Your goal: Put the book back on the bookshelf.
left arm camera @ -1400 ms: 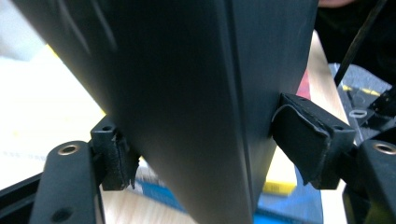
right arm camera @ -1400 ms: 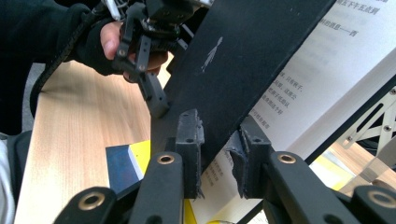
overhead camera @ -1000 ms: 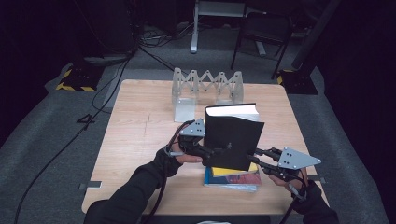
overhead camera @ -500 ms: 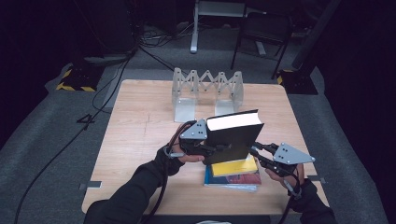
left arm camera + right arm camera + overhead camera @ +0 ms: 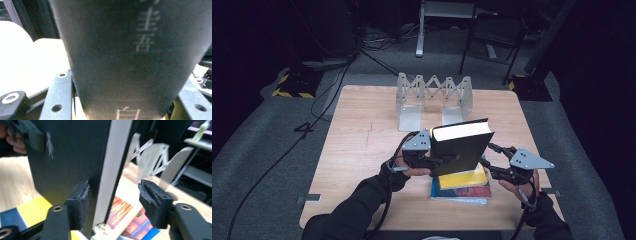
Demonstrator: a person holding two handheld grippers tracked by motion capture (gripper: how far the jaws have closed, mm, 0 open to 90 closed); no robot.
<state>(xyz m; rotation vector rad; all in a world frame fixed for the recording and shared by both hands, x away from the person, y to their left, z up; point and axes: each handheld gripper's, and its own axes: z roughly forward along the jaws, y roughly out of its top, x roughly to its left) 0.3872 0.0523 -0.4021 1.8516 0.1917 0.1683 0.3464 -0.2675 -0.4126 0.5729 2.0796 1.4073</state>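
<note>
- The left gripper (image 5: 439, 161), at seven o'clock of the thick black hardcover book (image 5: 460, 147), is clamped on its spine end, holding it lifted and tilted above the table.
- The flat stack of yellow and blue books (image 5: 462, 186) lies directly beneath, at six o'clock.
- The right gripper (image 5: 488, 159), at four o'clock, has its jaws spread around the book's edge, one pad touching the cover.
- The pale folding accordion book rack (image 5: 434, 99) waits at twelve o'clock; I judge lifting done, placing left.
</note>
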